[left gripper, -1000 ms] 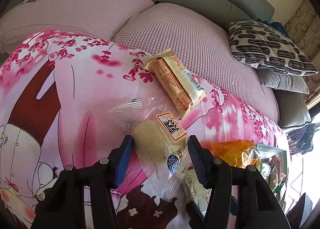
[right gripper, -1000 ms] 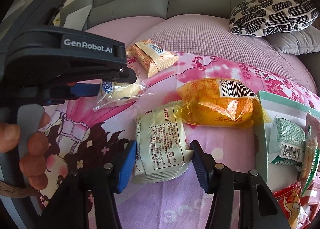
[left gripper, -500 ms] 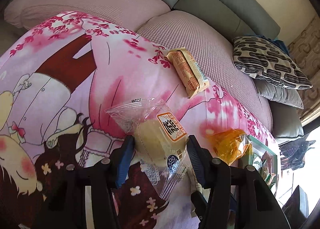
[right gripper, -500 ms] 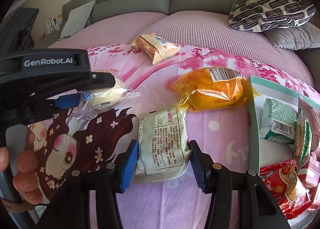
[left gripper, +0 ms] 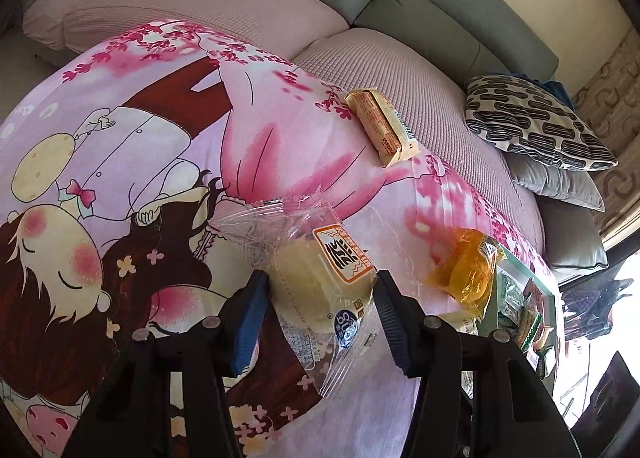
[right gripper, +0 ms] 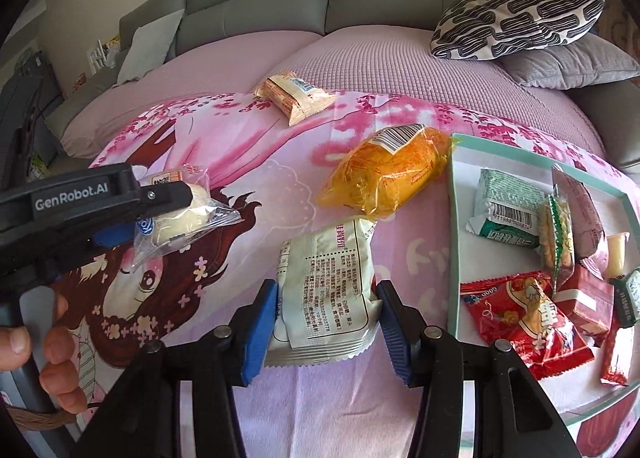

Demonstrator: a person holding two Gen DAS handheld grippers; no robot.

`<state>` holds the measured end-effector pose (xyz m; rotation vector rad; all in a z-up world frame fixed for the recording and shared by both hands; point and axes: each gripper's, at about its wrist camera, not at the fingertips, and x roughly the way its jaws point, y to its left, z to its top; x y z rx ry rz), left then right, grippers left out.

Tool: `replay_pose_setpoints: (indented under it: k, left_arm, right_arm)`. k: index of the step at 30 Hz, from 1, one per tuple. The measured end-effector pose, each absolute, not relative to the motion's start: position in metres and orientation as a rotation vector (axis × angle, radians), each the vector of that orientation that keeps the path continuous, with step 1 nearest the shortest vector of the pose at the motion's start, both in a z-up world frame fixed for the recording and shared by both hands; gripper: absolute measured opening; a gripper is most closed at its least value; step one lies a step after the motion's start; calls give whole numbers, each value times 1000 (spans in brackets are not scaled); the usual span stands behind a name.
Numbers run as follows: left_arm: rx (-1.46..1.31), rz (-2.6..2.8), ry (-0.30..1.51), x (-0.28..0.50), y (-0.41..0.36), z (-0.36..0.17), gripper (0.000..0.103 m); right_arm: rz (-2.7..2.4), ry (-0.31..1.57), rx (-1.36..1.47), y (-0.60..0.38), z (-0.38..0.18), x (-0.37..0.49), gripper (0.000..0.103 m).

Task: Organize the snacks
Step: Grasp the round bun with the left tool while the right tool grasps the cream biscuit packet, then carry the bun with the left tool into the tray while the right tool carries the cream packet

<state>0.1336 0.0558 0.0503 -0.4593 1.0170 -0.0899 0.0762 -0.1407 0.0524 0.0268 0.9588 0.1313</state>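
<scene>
Left tongs (left gripper: 318, 306) are clenched on the clear-wrapped bun (left gripper: 320, 286) and it's now lifted off the blanket (left gripper: 120, 118), further from the tan cracker pack (left gripper: 382, 130) at 1 o'clock than a second ago. Right tongs (right gripper: 326, 326) grip the pale green packet (right gripper: 326, 294), jaws squeezed in a bit tighter than a moment back, and the tray (right gripper: 454, 238) at 3 o'clock has slid closer. So both snacks look picked up and headed for the tray, I'd guess. The orange bag (right gripper: 384, 174) sits at 12 o'clock touching the tray's near rim. Tray's crowded on the right side, bare white patch on its left looks like the easy landing spot.
</scene>
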Motion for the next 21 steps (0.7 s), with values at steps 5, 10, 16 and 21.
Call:
replay_pose_setpoints:
  k: [5,10,16,21]
  left_arm:
    - [-441,-90,1000,128,51,59,56]
    - [-413,-101,975,123,41,70,56]
    - [-385,-120,953,118,24,82,56]
    - [-348,-160,942,115,1,88,56]
  right_arm:
    - [136,939,42,-149,62,63,53]
    - [140,897,66,-158,76,54,53]
    - [143,873,89,-168,84,50,53]
    - [121,847,120,-182,89,46,53]
